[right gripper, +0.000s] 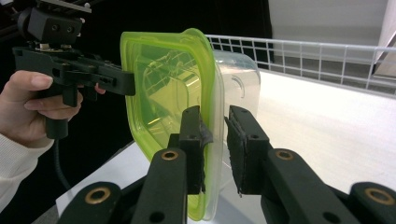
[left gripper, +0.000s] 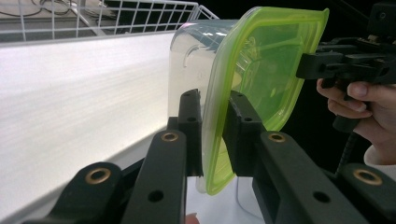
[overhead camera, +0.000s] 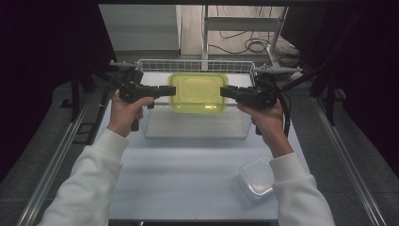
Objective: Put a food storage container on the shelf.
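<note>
A clear plastic container with a yellow-green lid (overhead camera: 197, 92) hangs above the wire basket (overhead camera: 197, 64), held from both sides. My left gripper (overhead camera: 173, 90) is shut on the lid's left rim. In the left gripper view its jaws (left gripper: 215, 100) clamp the green rim (left gripper: 261, 70) with the clear tub behind. My right gripper (overhead camera: 223, 90) grips the opposite rim. In the right gripper view its jaws (right gripper: 215, 116) straddle the lid edge (right gripper: 163, 84), and the right pad sits very close to the clear wall. Each gripper view also shows the other gripper pinching the far edge.
The white wire basket stands at the back middle of the white table (overhead camera: 179, 174). A small clear lidded box (overhead camera: 256, 178) lies at the front right, beside the person's right sleeve. Dark curtains flank the table, and cables lie on the floor behind.
</note>
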Demonstrator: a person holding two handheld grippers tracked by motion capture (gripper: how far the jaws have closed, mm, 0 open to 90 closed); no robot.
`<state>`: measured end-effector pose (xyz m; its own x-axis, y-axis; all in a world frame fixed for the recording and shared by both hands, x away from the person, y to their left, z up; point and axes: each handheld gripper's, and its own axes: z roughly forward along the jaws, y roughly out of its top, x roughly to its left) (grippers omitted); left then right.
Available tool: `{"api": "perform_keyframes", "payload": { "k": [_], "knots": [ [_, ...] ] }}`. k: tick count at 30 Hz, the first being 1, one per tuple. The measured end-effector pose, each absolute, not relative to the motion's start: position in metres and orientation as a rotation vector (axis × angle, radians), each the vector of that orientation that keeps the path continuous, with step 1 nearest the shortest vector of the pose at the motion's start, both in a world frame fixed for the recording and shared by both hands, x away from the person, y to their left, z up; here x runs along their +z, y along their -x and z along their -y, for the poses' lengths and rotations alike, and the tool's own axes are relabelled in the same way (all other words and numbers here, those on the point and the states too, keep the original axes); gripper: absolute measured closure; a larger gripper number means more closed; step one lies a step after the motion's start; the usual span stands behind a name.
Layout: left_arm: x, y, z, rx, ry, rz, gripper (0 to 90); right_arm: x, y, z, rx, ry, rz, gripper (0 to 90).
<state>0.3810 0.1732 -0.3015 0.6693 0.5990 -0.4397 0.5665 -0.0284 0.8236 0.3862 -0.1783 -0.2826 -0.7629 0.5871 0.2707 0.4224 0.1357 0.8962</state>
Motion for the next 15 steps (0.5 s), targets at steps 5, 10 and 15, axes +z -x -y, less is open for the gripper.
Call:
{"api": "perform_keyframes", "payload": {
  "k": [5,10,15],
  "knots": [
    [-0.3,-0.398,-0.174,0.002,-1.68,-0.975,78.9,-0.279,-0.405,0.178,1.719,-1.06,-2.245,75.8],
    [-0.303,-0.417,-0.176,-0.04,-1.678,-1.007,79.0,-0.281,-0.418,0.176,1.707,-1.112,-2.253,76.1],
    [-0.306,-0.432,-0.178,-0.062,-1.683,-1.037,79.1,-0.285,-0.436,0.174,1.708,-1.167,-2.271,76.3]
  ]
}}
